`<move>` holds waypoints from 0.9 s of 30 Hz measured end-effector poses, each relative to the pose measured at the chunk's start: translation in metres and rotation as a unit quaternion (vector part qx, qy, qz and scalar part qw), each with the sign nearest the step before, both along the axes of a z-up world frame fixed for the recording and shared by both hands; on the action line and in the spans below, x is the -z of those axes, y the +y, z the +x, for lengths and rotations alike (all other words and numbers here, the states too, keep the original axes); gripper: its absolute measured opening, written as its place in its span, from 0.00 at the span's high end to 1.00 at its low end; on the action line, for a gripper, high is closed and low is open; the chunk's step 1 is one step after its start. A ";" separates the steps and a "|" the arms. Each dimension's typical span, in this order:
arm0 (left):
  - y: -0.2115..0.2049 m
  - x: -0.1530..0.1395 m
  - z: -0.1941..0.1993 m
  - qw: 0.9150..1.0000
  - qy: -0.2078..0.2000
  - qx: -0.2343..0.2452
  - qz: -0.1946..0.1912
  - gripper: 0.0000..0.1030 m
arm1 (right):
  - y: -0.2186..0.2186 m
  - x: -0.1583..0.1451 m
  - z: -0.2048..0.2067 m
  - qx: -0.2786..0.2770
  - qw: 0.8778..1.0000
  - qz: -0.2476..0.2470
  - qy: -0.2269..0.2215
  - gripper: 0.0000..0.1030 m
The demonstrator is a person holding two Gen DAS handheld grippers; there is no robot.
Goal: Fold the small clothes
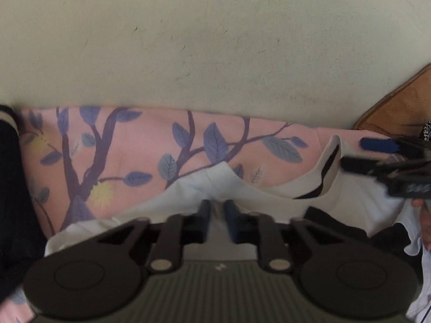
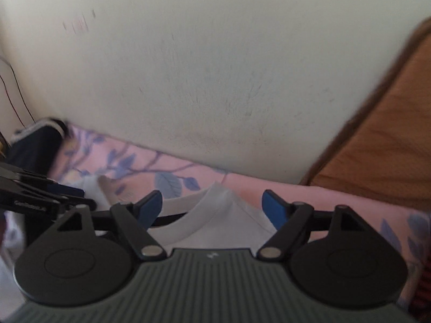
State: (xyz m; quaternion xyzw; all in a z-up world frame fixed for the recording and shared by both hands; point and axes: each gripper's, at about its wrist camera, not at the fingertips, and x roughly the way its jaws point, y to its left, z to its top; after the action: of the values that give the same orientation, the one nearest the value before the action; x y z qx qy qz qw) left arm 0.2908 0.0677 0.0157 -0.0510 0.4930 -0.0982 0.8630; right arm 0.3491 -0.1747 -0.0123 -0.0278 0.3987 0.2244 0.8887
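A white garment (image 1: 215,185) with a dark-lined neck opening lies on a pink bedsheet (image 1: 140,145) printed with blue leaves. My left gripper (image 1: 216,207) is shut on a raised fold of the white garment at its near edge. My right gripper (image 2: 212,202) is open, its blue fingertips (image 2: 152,204) spread on either side of a peaked fold of the same garment (image 2: 221,215) by the neckline. The right gripper also shows at the right of the left wrist view (image 1: 382,158), and the left gripper shows at the left of the right wrist view (image 2: 40,196).
A cream wall (image 1: 215,40) rises just behind the bed. A brown cushion (image 2: 377,148) leans at the right. A dark navy garment (image 1: 10,188) lies at the left of the sheet, also in the right wrist view (image 2: 35,145).
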 end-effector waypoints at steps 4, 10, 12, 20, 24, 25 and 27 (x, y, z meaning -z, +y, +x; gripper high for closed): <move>0.007 -0.015 -0.018 0.999 -0.034 -0.010 -0.035 0.96 | 0.005 0.009 -0.011 -0.039 0.998 -0.040 -0.001 0.88; 0.013 -0.067 -0.096 0.988 -0.115 0.011 -0.103 0.96 | -0.024 -0.066 -0.102 -0.057 0.994 0.024 -0.094 0.88; 0.012 -0.082 -0.136 0.983 -0.144 0.025 -0.110 0.96 | -0.031 -0.089 -0.157 -0.078 0.988 0.038 -0.128 0.88; 0.020 -0.068 -0.327 0.975 -0.193 0.043 -0.105 0.85 | -0.049 -0.062 -0.384 -0.121 0.976 0.035 -0.179 0.88; 0.024 -0.050 -0.369 0.984 -0.153 0.036 -0.084 0.50 | -0.054 -0.007 -0.431 -0.085 0.987 0.028 -0.132 0.57; 0.027 -0.053 -0.369 0.985 -0.147 0.037 -0.083 0.50 | -0.059 -0.002 -0.435 -0.069 0.989 0.034 -0.125 0.53; 0.034 -0.067 -0.366 0.984 -0.156 0.027 -0.082 0.50 | -0.072 -0.006 -0.443 -0.046 0.989 0.064 -0.125 0.53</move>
State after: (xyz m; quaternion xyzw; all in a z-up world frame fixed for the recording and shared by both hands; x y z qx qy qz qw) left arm -0.0747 0.1019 0.0826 -0.0921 0.3440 -0.1679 0.9192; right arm -0.0938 -0.2467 -0.0060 -0.0173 0.2677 0.2848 0.9203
